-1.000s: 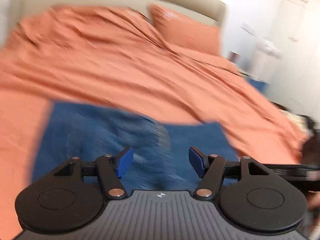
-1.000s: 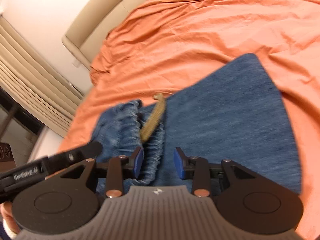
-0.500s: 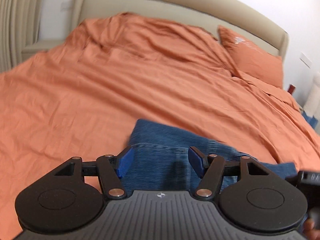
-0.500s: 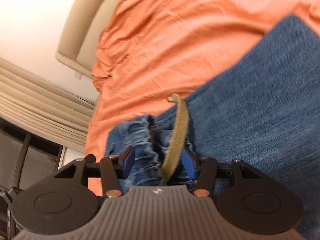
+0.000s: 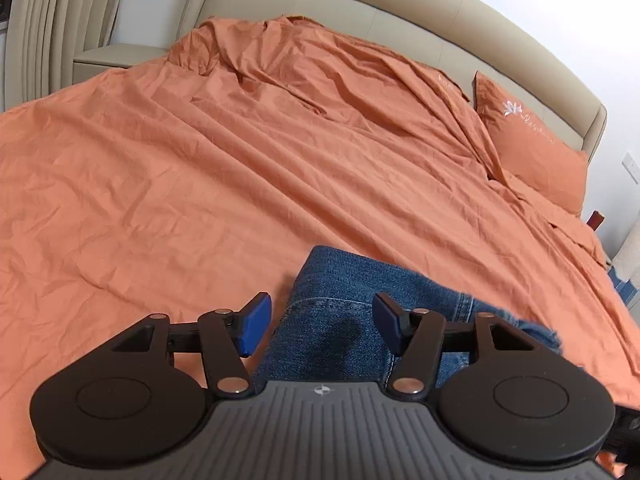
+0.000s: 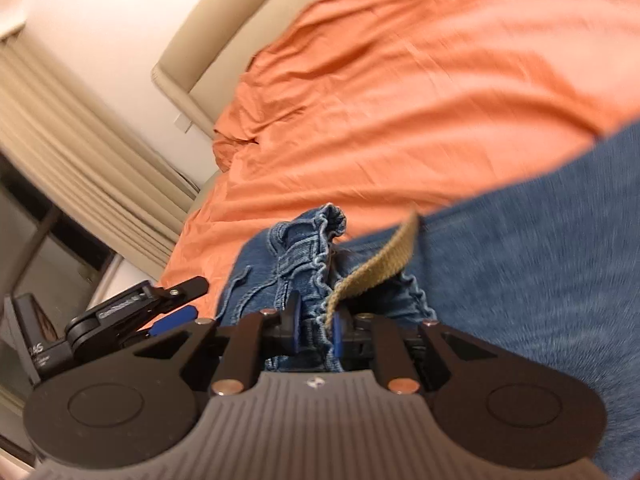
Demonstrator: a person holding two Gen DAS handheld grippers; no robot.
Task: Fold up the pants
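The right gripper (image 6: 314,330) is clamped narrow on the gathered waistband of the blue pants (image 6: 540,248), with a tan drawstring (image 6: 380,268) poking out right by the blue pads. The left gripper (image 5: 320,326) is spread wide over a hemmed denim corner, nothing pinched. The pants are laid near the edge of the orange bedsheet (image 5: 200,184), with loads of bare sheet stretching toward the headboard (image 5: 400,4).

I see matt blue denim pants (image 5: 340,332) with a ruffled waistband and a coarse woven khaki drawstring (image 6: 376,268). At twelve o'clock, the wrinkled orange cotton-like bedsheet (image 5: 200,184) looks soft against the smooth beige padded headboard (image 5: 400,12).
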